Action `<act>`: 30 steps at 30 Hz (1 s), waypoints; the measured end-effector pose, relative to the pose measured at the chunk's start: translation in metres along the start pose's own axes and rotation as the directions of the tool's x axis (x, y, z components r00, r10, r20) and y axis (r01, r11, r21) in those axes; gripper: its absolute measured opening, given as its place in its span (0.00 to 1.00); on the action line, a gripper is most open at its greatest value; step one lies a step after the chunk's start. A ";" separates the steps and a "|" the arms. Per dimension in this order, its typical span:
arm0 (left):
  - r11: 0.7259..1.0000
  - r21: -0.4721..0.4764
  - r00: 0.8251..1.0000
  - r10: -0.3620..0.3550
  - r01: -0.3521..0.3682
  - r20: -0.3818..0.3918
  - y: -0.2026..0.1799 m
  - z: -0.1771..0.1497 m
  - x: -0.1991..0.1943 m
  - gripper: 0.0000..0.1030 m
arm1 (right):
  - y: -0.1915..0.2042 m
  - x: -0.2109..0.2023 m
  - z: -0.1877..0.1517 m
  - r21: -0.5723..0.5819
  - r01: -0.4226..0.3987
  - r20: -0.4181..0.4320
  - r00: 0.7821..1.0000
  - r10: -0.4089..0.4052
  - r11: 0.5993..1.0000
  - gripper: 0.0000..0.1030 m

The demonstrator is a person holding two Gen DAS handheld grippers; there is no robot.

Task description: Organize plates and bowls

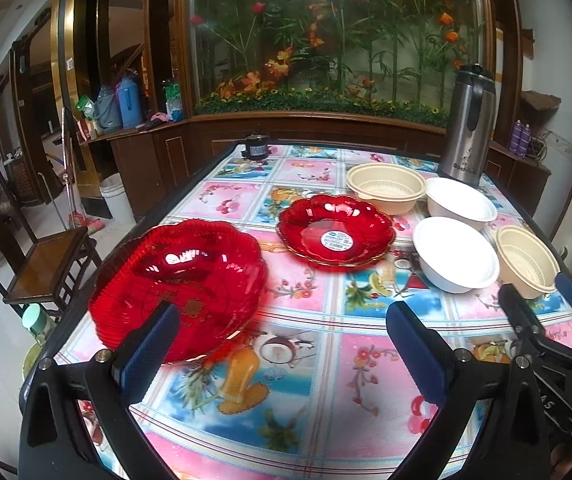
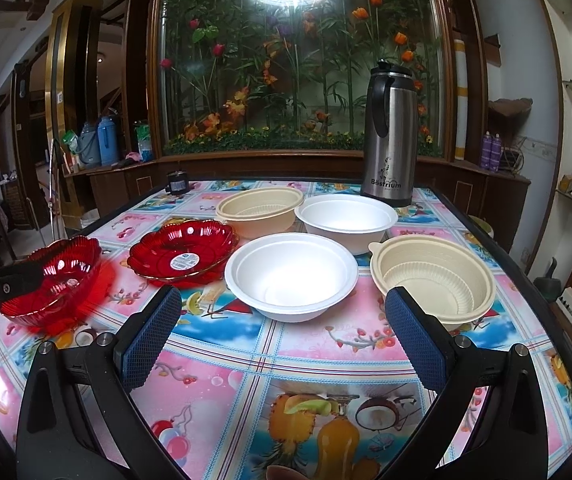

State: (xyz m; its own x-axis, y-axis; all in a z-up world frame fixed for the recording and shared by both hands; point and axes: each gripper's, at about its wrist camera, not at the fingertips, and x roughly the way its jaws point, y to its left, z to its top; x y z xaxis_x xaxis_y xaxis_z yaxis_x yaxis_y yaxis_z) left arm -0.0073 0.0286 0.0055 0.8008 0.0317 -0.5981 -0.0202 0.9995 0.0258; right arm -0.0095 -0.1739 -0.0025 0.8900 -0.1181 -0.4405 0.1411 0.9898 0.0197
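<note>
1. Hovering above the patterned tablecloth [image 1: 286, 360], the left gripper [image 1: 282, 344] has its blue-padded fingers [image 1: 146, 356] spread wide and holds nothing.
2. A large red plate [image 1: 178, 284] sits just ahead of the left finger, its near rim overlapped by that pad in the left wrist view; whether they touch cannot be told.
3. A smaller red plate with a sticker [image 1: 336, 232] lies farther ahead, between the two fingers' lines.
4. The right gripper [image 2: 282, 344] is likewise released, fingers [image 2: 414, 344] wide apart and empty.
5. A white bowl [image 2: 290, 276] stands just beyond the gap between the right gripper's fingers; a second white bowl [image 2: 346, 216] is behind it.
6. A beige ribbed bowl [image 2: 434, 276] sits directly past the right finger, partly hidden by its pad; another beige bowl [image 2: 260, 210] stands farther back, left of the far white one.
7. A steel thermos jug [image 2: 388, 136] stands upright beyond all the bowls.
</note>
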 end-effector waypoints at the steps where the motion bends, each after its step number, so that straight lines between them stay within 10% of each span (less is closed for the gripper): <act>1: 1.000 -0.002 1.000 0.004 -0.004 0.000 0.002 0.000 0.000 1.00 | 0.001 -0.001 0.001 0.008 -0.007 0.003 1.000 0.007 1.000 1.00; 19: 0.985 -0.103 0.991 0.136 -0.136 -0.014 0.081 -0.007 0.010 1.00 | 0.083 0.031 0.009 0.094 -0.255 -0.060 0.963 0.261 0.962 1.00; 30: 0.974 -0.158 0.987 0.160 -0.162 -0.024 0.112 -0.013 0.016 1.00 | 0.111 0.027 0.005 -0.006 -0.268 -0.073 0.961 0.266 0.964 1.00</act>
State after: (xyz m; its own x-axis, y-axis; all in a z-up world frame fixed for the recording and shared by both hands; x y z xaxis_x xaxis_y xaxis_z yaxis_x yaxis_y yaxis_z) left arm -0.0044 0.1415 -0.0120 0.7727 0.1917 -0.6051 -0.2442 0.9697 -0.0046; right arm 0.0328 -0.0678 -0.0079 0.8613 0.1560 -0.4836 -0.1045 0.9857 0.1318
